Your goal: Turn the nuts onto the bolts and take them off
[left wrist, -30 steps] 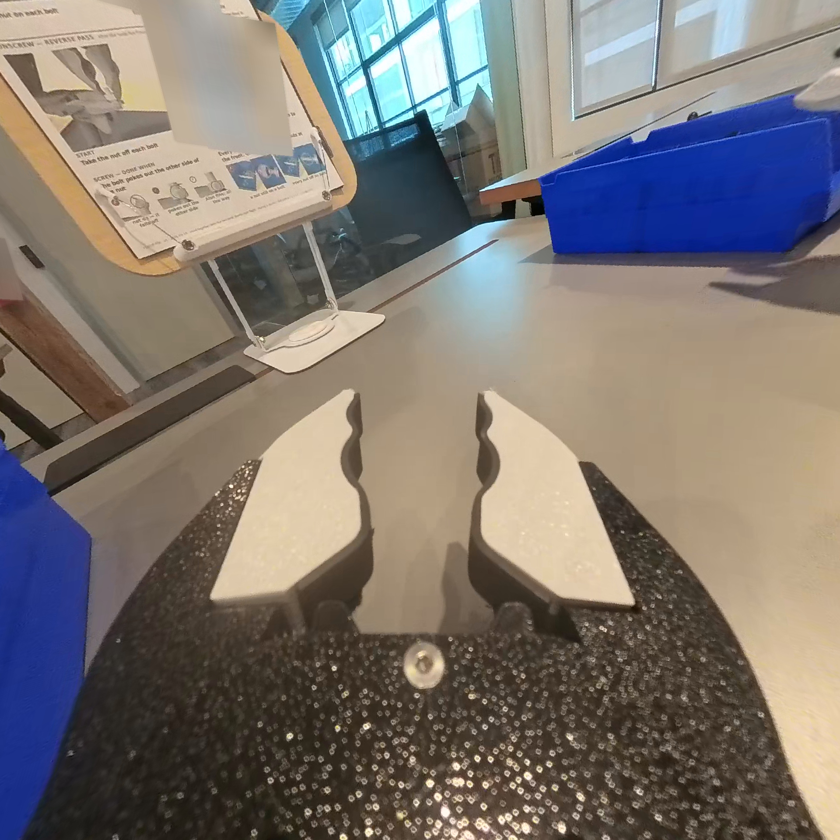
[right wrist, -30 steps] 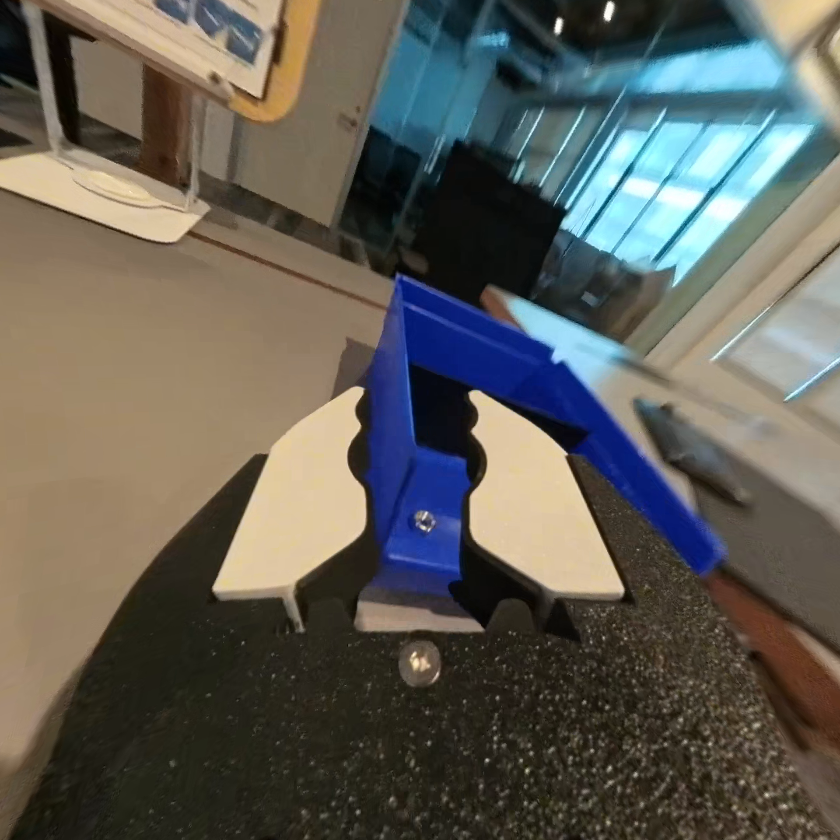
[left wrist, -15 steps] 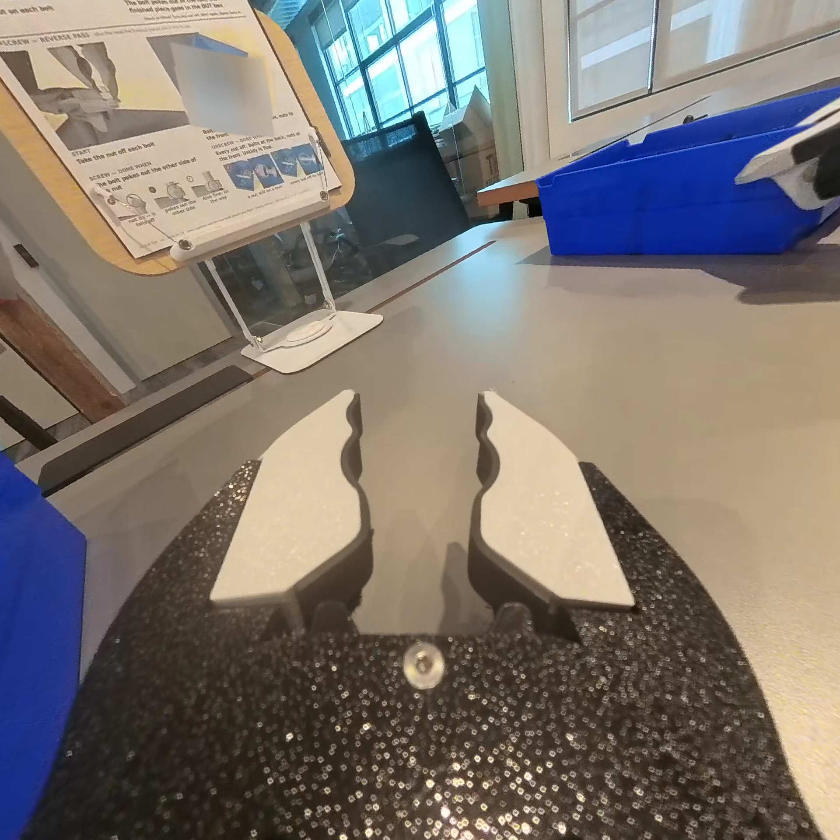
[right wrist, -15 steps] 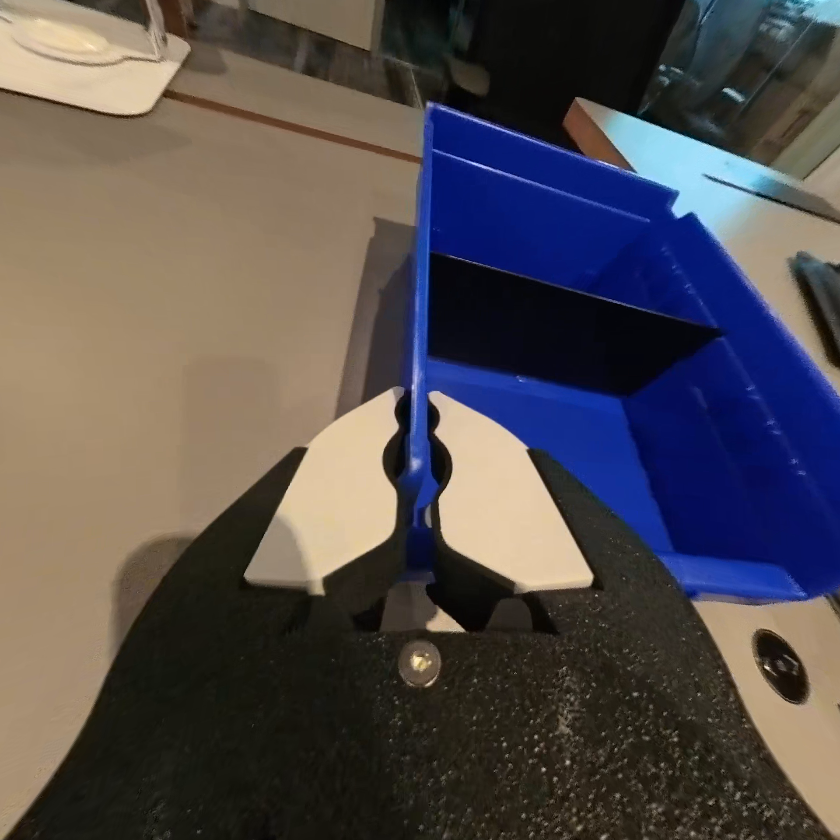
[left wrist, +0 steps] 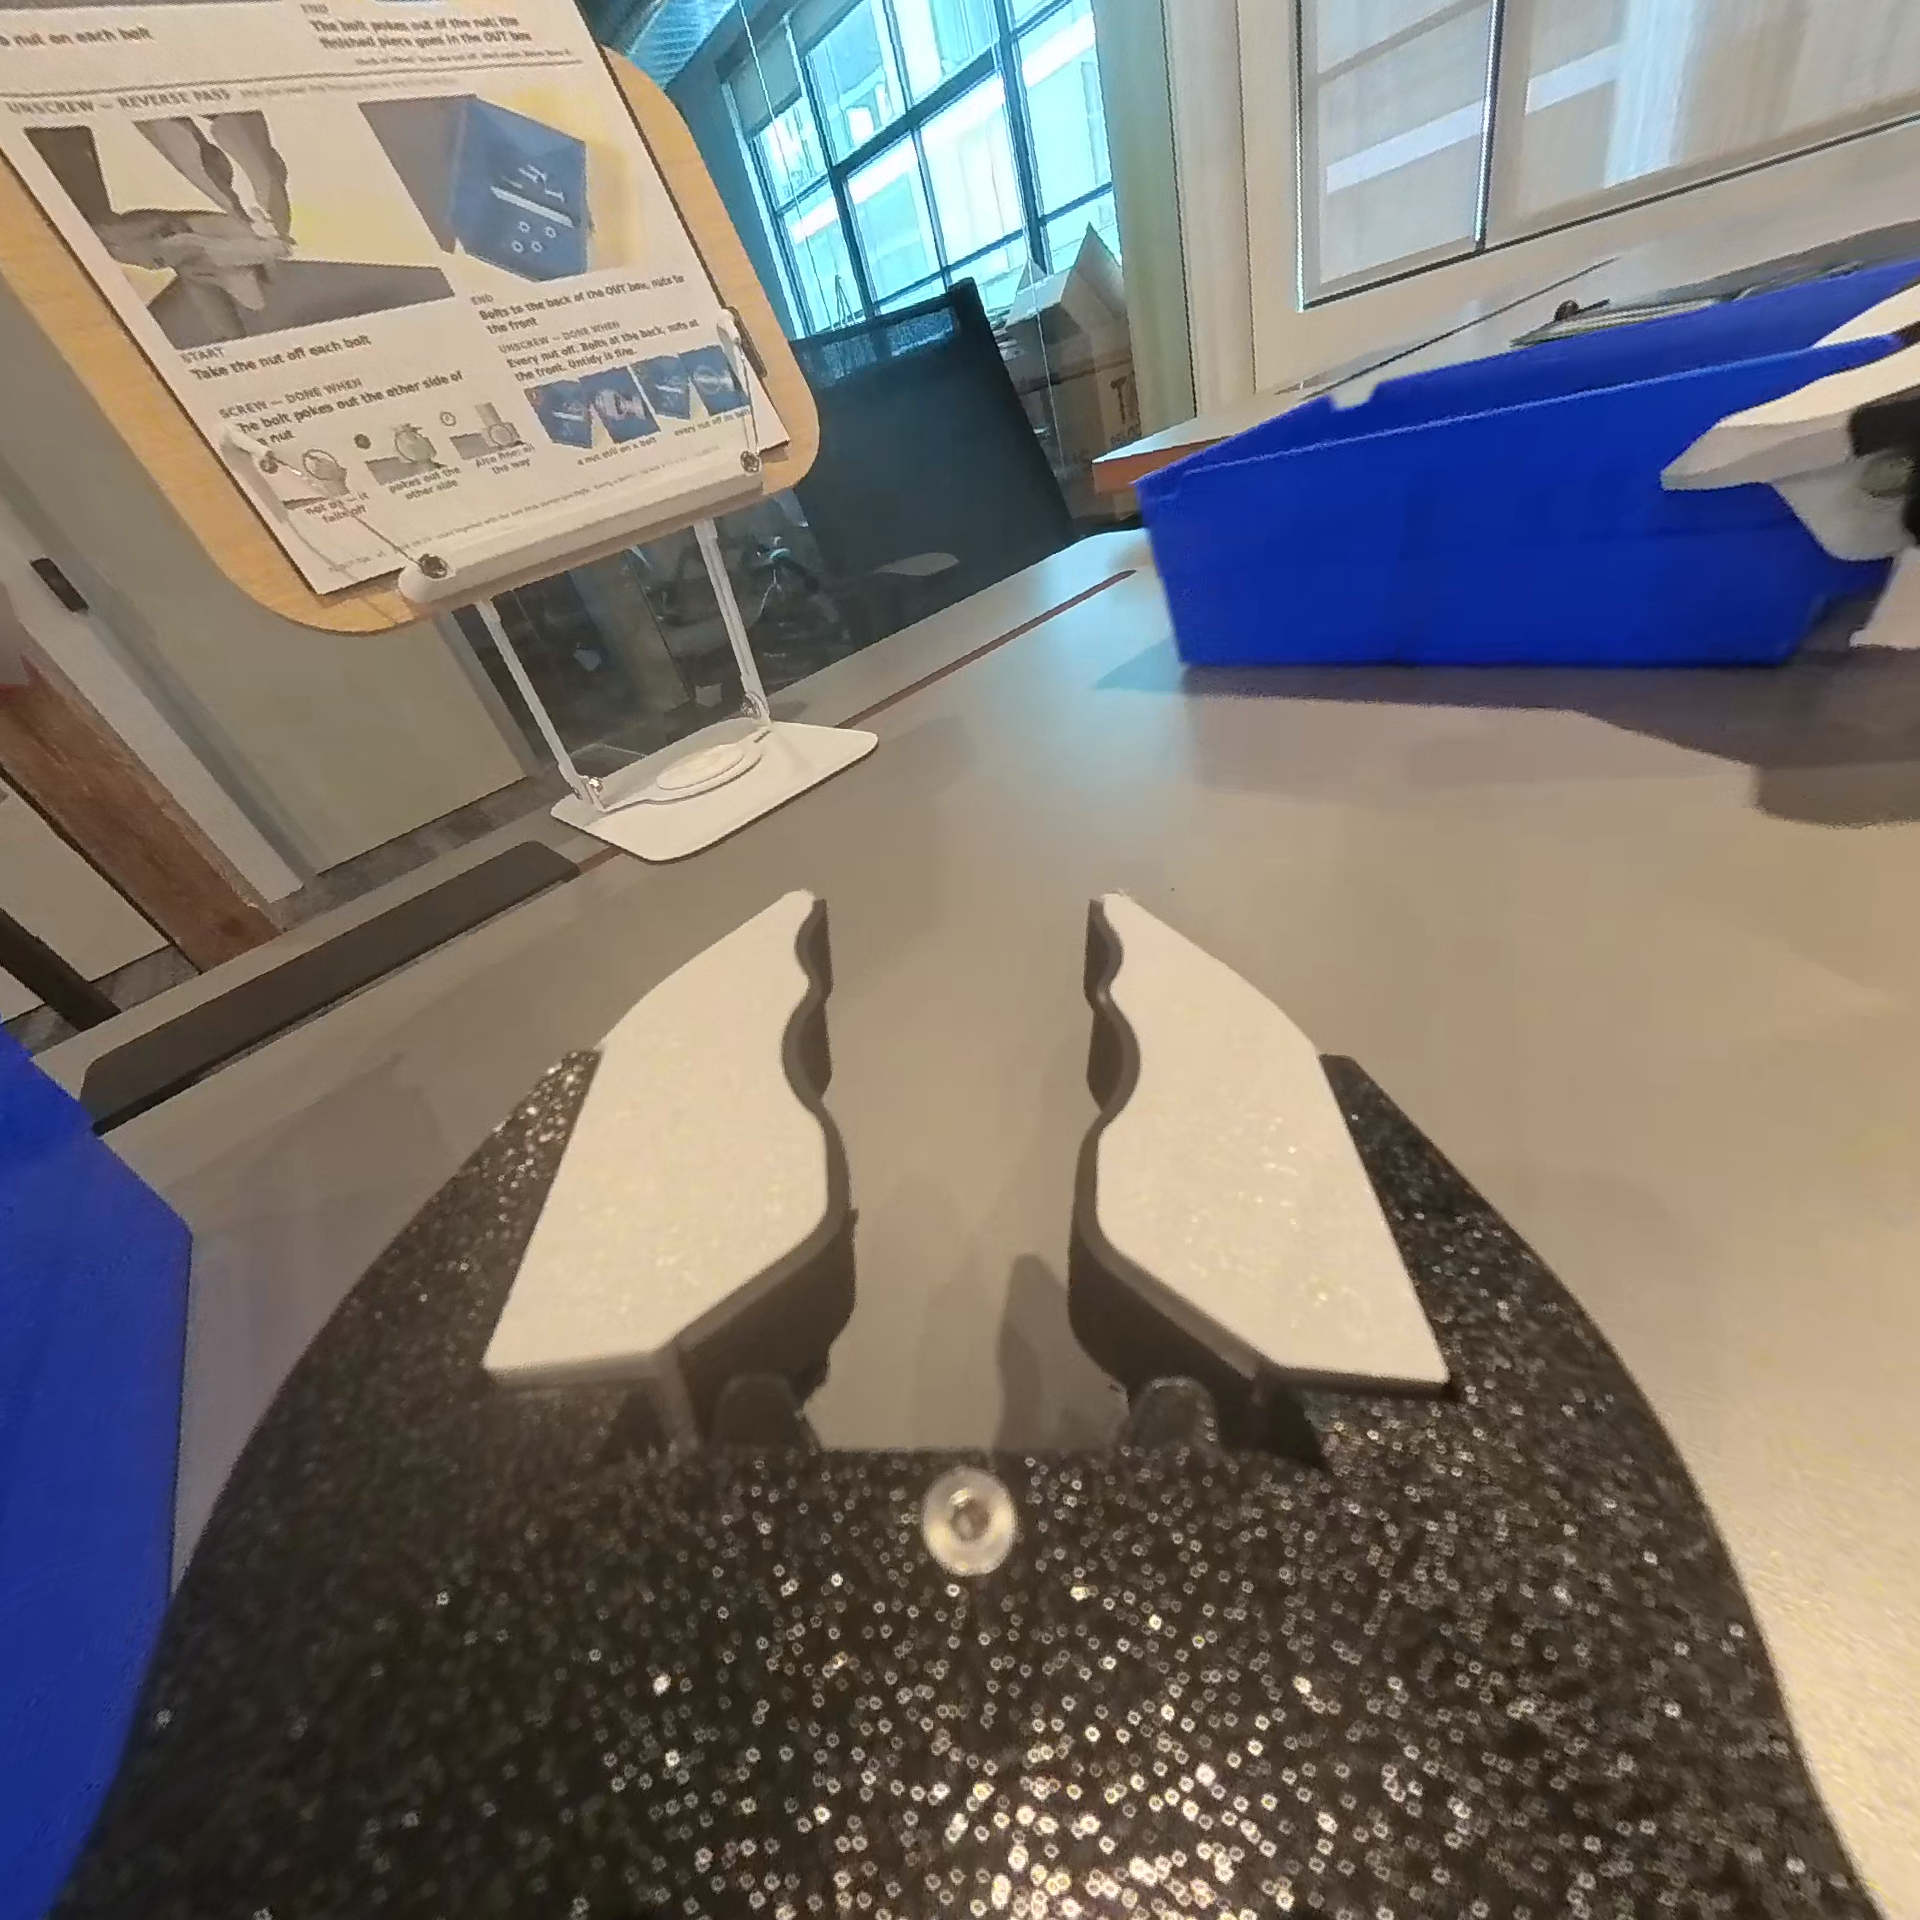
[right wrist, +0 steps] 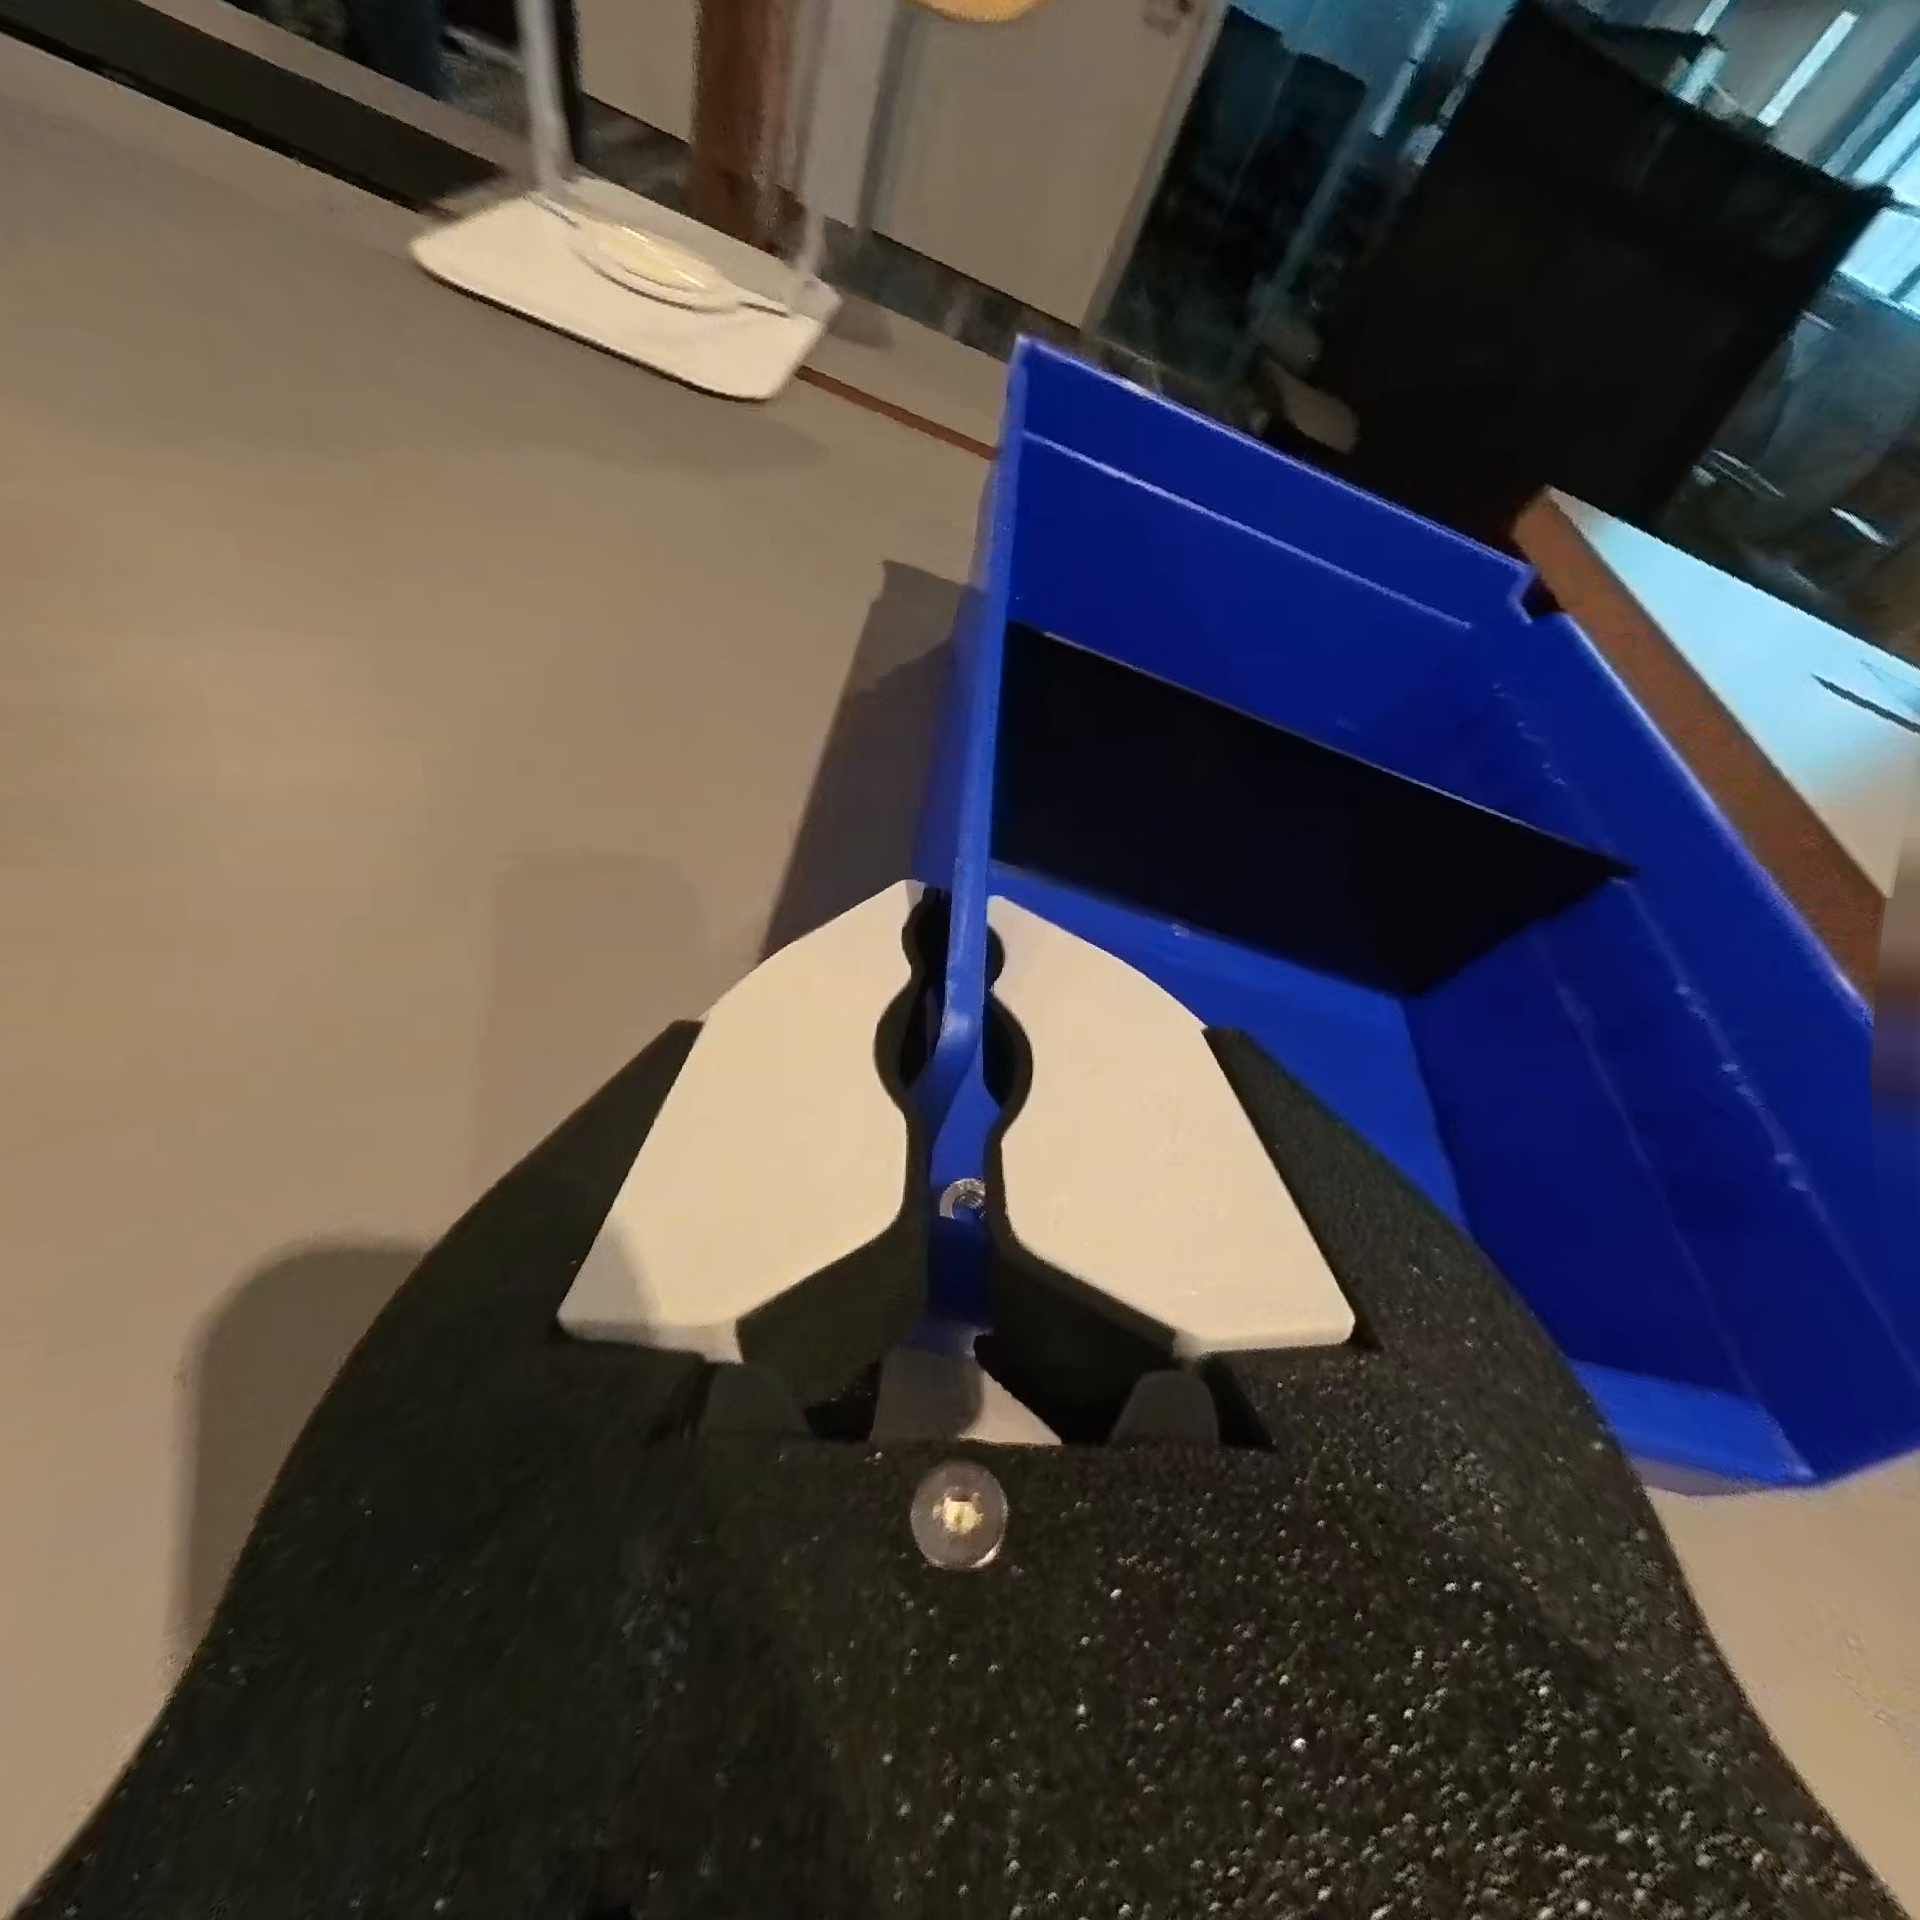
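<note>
Two blue bins show in the left wrist view: one blue bin [left wrist: 1475, 520] far right on the grey table [left wrist: 1351, 935], its inside hidden by the near wall, and a second bin [left wrist: 73, 1403] cut off at the left edge, contents unseen. Left gripper [left wrist: 956, 925] hovers low over bare table, jaws spread, nothing between them. Right gripper [left wrist: 1797, 436] pokes in at the right edge, cropped, at the far bin's end. Instruction board [left wrist: 395, 291] on a white stand [left wrist: 717, 779] stands behind. Right wrist view: right gripper [right wrist: 958, 914] pressed together on the blue bin's [right wrist: 1558, 935] side wall, pinching the rim. Bin has a dark divider [right wrist: 1278, 831]; both visible compartments look empty, far corner blurred. One small silvery nut [right wrist: 962, 1198] sits on the blue wall between the fingers; no bolts can be made out.
</note>
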